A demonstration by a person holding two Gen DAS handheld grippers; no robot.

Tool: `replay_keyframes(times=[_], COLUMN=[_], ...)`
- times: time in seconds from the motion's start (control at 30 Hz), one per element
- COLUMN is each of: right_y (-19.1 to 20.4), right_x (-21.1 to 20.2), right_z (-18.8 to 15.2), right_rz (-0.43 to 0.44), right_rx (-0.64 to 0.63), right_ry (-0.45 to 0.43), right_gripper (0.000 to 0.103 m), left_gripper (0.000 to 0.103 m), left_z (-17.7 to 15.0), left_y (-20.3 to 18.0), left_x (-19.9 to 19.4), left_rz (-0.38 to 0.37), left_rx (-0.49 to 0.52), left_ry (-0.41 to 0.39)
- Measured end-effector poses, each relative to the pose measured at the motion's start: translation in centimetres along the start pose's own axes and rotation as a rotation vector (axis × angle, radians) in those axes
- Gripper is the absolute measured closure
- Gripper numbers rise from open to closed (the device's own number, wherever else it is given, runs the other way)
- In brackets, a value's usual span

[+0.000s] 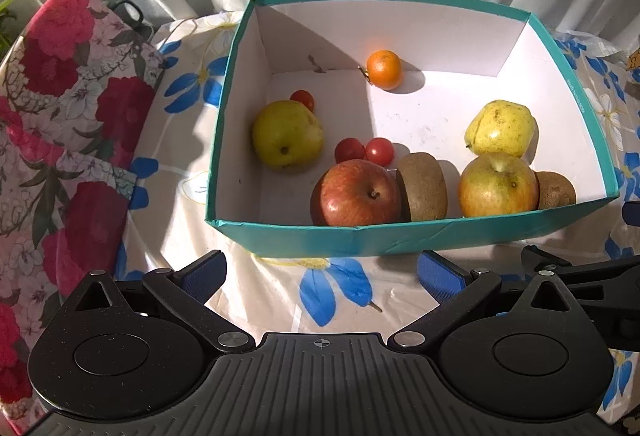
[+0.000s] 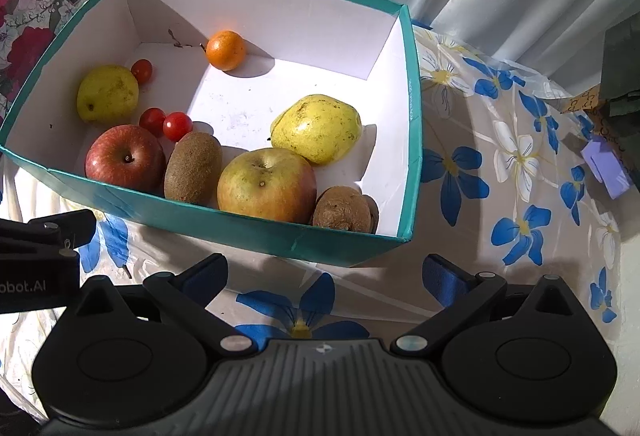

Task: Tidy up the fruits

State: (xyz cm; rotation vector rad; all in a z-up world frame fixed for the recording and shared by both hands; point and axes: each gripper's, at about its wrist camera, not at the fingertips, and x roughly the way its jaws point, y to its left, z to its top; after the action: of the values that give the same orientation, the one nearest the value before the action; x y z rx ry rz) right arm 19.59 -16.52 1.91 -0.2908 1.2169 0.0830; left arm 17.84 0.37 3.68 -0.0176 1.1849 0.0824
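Fruit is being kept in the teal box [image 1: 400, 236]: left wrist view, red apple [image 1: 356, 192] and kiwi [image 1: 424, 186] against its near wall; left gripper [image 1: 320, 276] is being held wide open, empty, before it. Right wrist view, pear [image 2: 316, 128] inside; right gripper [image 2: 324, 280] likewise spread, nothing gripped, perhaps because sorting is finished.

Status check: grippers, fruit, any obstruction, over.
Left gripper and right gripper open, empty, short of teal box. Fruit all inside: red apple, orange, others. Nothing blocking approach.

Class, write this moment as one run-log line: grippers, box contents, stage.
left gripper: open, empty | right gripper: open, empty | teal box: apples, pears, kiwis, tomatoes, orange | stage: both short of box
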Motion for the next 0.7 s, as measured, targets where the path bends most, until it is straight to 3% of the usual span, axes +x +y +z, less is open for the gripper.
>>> replay_keyframes(times=[0.5,0.7], right_y=[-0.8,-0.9], right_x=[0.4,0.3], right_z=[-0.4,-0.5], right_rz=[-0.013,-0.024], right_rx=[0.008,0.001], right_ry=[0.012,0.009], right_gripper=[0.000,0.000], left_gripper=[0.000,0.000], left_z=[0.0,-0.1], left_y=[-2.2,-2.3], left_x=[-0.4,-0.3], left_rz=[0.068,0.063], left_rx=[0.096,0.101], left_ry=[-0.032,-0.032])
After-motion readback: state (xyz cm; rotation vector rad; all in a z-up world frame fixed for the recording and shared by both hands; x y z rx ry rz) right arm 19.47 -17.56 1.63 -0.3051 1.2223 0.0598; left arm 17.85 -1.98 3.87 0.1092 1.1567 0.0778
